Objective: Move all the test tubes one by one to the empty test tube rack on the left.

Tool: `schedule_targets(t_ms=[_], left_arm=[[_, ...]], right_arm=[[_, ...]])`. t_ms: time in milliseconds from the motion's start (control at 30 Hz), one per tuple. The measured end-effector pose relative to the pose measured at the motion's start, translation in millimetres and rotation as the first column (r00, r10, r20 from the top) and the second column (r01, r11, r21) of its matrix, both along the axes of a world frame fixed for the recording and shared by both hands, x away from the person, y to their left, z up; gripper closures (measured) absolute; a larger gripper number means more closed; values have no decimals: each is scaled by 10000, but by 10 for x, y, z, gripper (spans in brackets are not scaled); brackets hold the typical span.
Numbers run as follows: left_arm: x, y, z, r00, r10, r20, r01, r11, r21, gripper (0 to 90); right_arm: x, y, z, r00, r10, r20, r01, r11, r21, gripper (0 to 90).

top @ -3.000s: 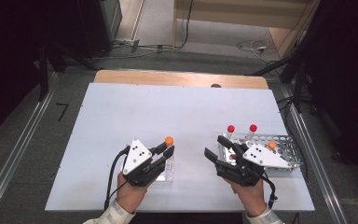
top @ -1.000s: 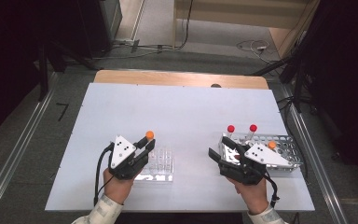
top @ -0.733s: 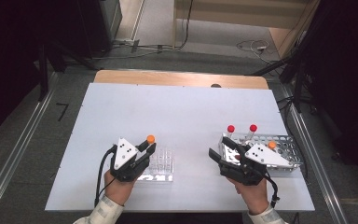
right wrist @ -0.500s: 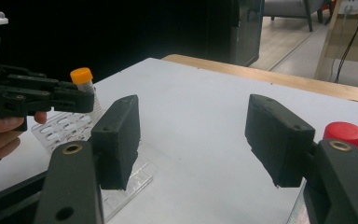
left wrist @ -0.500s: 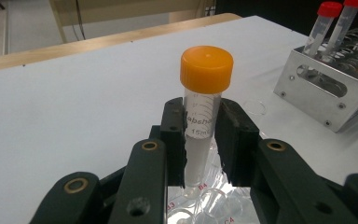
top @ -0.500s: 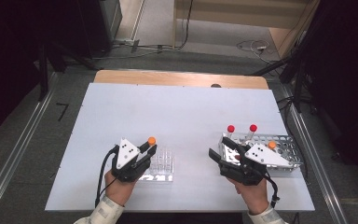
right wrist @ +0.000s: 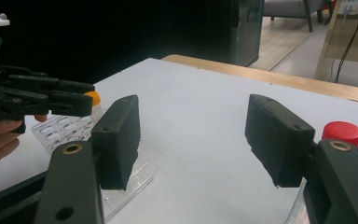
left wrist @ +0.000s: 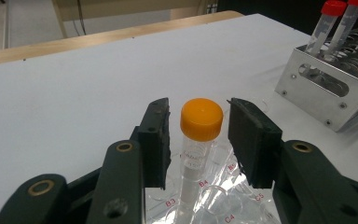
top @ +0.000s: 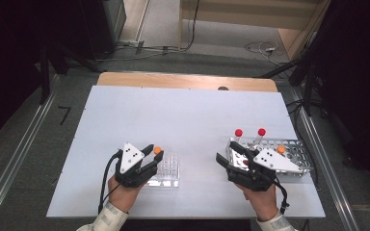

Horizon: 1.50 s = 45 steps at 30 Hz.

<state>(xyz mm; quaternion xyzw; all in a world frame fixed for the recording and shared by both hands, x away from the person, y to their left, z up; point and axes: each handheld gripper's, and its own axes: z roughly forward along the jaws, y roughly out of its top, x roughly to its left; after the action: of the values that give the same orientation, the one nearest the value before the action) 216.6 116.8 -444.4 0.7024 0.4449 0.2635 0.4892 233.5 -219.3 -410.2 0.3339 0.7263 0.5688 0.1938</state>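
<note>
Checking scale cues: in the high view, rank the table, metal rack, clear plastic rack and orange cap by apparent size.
1. Table.
2. Metal rack, partly hidden by the right gripper.
3. Clear plastic rack, partly under the left gripper; its true extent is unsure.
4. Orange cap, a small dot.

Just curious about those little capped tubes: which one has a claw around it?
The orange-capped tube standing in the clear rack, between the left claw's open jaws. The two red-capped tubes stand apart in the metal rack.
</note>
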Motion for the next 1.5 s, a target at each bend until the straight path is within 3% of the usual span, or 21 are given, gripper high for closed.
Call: schedule_targets(t_ms=[167,400,700,800,1167,1500], left_arm=[[-8,1,10,10000,-40,22,40,10000,-16,530],[-24,6,36,9999,-16,116,20,9994,-343,450],[-24,19,60,9986,505,131,-497,9972,-561,246],[-28,20,65,9981,566,223,-552,9968,-572,223],[-33,11,64,9976,614,333,-595,9967,-547,219],[-31,6,61,9976,627,310,-611,9968,-510,209]], right_arm=[[-4,-5,2,10000,11,34,-11,10000,-9,341],[-11,-62,-3,9999,-146,48,147,9998,-103,341],[-14,-278,-18,9973,-737,50,738,9970,-231,340],[-21,-375,-21,9946,-1031,115,1034,9943,-277,340],[-23,-758,-38,9764,-2149,202,2153,9762,-267,341],[22,-1014,-73,9505,-3090,310,3100,9501,-337,341]])
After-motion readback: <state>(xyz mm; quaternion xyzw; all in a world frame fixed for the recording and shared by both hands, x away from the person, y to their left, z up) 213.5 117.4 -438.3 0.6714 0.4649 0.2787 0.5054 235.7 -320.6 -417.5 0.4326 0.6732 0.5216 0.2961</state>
